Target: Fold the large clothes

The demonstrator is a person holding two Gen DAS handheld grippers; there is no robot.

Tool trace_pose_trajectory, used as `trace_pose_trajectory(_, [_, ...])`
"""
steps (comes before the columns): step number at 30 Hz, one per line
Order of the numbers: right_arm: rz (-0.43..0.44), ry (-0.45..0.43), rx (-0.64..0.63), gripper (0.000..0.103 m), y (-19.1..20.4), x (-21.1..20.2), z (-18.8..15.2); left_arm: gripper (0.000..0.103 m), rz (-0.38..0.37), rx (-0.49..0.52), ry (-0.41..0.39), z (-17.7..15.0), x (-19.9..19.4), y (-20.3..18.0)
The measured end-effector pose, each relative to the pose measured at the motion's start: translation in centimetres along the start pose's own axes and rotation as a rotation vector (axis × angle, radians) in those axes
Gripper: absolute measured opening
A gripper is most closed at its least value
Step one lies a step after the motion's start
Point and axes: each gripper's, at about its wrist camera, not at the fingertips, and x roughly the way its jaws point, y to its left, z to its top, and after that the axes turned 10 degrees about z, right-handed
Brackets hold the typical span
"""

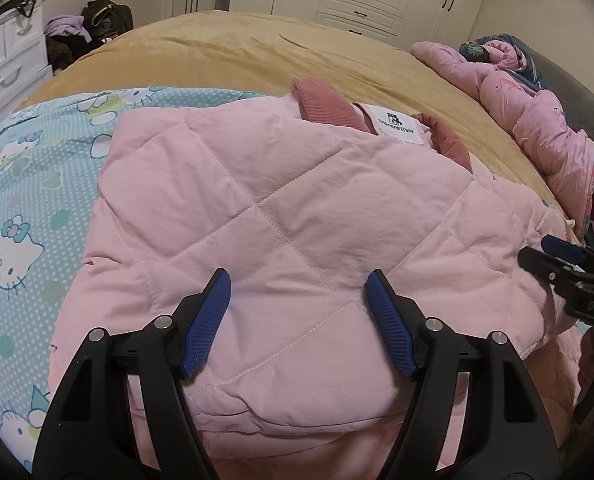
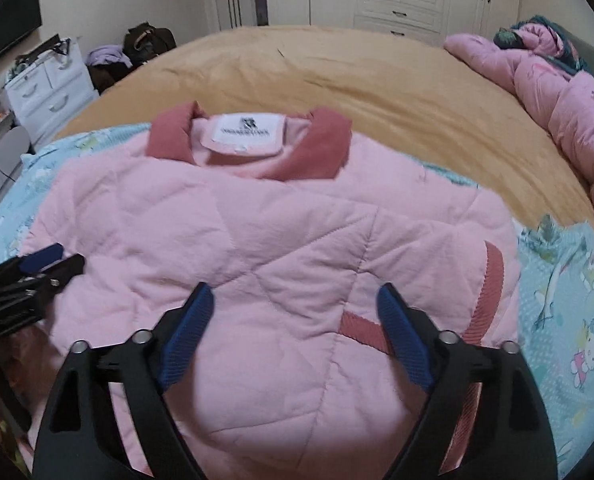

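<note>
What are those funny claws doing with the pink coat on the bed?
A person holds a claw in each hand and is folding a pink quilted jacket on the bed. The jacket lies on a Hello Kitty sheet, collar at the far end. The left claw and right claw are both open above the jacket, gripping nothing right now.

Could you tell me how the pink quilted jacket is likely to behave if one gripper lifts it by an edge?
The pink quilted jacket would probably droop and unfold: its creases look soft. Its puffy quilting suggests it is light for its bulk, though thick to pinch. Both the left gripper and right gripper are open above it, so nothing pins the folds.
</note>
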Motion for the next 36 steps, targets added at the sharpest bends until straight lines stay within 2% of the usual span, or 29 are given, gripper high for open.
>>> trace_pose_trajectory(5, [0.015,0.019,0.012,0.088,-0.6,1.5,-0.5,0.063,0.004,0.009,-0.003,0.0,0.1,-0.1])
trace_pose_trajectory(12, [0.020,-0.003,0.019,0.089,-0.9,1.9,-1.1,0.063,0.012,0.015,-0.006,0.0,0.2,-0.3])
trace_pose_trajectory(16, [0.061,-0.028,0.048,0.098,-0.8,0.6,-1.2,0.063,0.009,0.020,-0.001,0.2,0.0,-0.4])
trace_pose_trajectory(25, [0.111,-0.064,0.118,0.098,-1.1,-2.4,-2.2,0.080,-0.023,0.016,0.009,0.6,-1.0,-0.6])
trace_pose_trajectory(27, [0.119,-0.072,0.125,0.098,-1.1,-2.9,-2.4,0.091,-0.027,0.019,0.007,0.6,-1.2,-0.7])
trace_pose_trajectory(28, [0.120,-0.074,0.123,0.098,-1.1,-3.1,-2.5,0.094,-0.026,0.018,0.004,0.6,-1.4,-0.7])
trace_pose_trajectory(36, [0.121,-0.093,0.145,0.098,-1.3,-4.6,-2.9,0.094,-0.034,-0.004,0.019,1.0,-2.5,-0.6])
